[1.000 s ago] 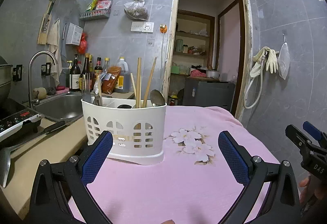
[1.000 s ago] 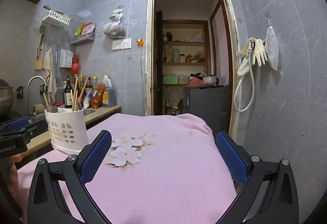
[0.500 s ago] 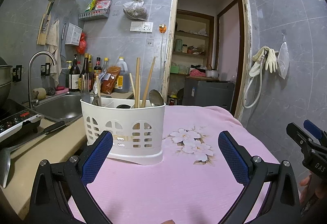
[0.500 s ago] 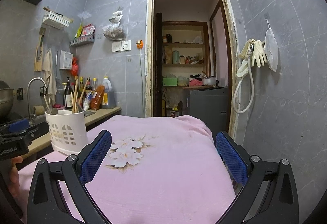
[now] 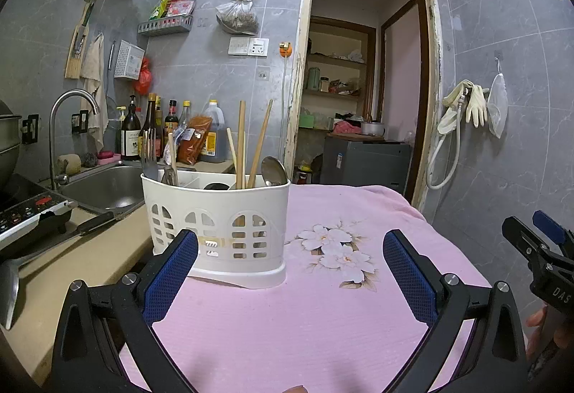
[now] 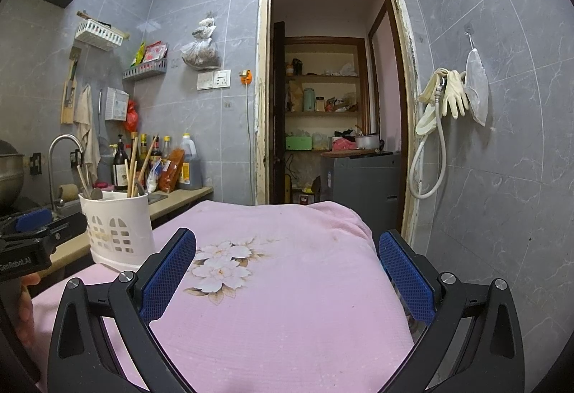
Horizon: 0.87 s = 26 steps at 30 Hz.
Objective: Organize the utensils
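— Left wrist view: your left gripper (image 5: 287, 267) is spread wide and empty, facing the white caddy (image 5: 219, 224) on the pink cloth (image 5: 323, 321). Why hold off?

— Likely because the chopsticks (image 5: 241, 141), spoon (image 5: 274, 172) and fork (image 5: 149, 159) already stand upright inside. Your right gripper (image 6: 283, 271) is spread and empty too, well apart from the caddy.
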### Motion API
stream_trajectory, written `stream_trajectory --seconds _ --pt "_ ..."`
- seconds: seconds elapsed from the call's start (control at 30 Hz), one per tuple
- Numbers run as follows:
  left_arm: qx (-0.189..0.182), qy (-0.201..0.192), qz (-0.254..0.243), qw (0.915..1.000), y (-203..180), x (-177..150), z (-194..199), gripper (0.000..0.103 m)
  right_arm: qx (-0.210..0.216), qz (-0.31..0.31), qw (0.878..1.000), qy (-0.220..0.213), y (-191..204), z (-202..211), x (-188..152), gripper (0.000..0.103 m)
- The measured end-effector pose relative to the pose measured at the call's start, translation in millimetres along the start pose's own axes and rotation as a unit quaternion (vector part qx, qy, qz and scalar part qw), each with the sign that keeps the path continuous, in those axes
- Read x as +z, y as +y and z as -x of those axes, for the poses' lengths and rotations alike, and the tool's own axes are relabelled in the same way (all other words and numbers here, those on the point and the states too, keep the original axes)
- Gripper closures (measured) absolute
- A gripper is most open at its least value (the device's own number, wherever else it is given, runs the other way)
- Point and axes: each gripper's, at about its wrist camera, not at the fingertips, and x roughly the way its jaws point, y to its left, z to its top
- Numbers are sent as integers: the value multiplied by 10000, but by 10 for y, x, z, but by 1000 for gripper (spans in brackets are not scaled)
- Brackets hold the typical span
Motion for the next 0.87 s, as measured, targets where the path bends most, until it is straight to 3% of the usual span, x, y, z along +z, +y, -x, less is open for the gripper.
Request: stream_trajectory --seconds 0.37,0.53,0.87 --pt "-4 11 10 10000 8 -6 -1 2 -1 0 10000 -3 0 2 4 0" --pt "256 38 -158 9995 -20 -22 -35 2 4 15 10000 1 4 10 8 0" --pt "241 152 68 9996 80 -29 -86 2 15 41 10000 21 15 10 7 0"
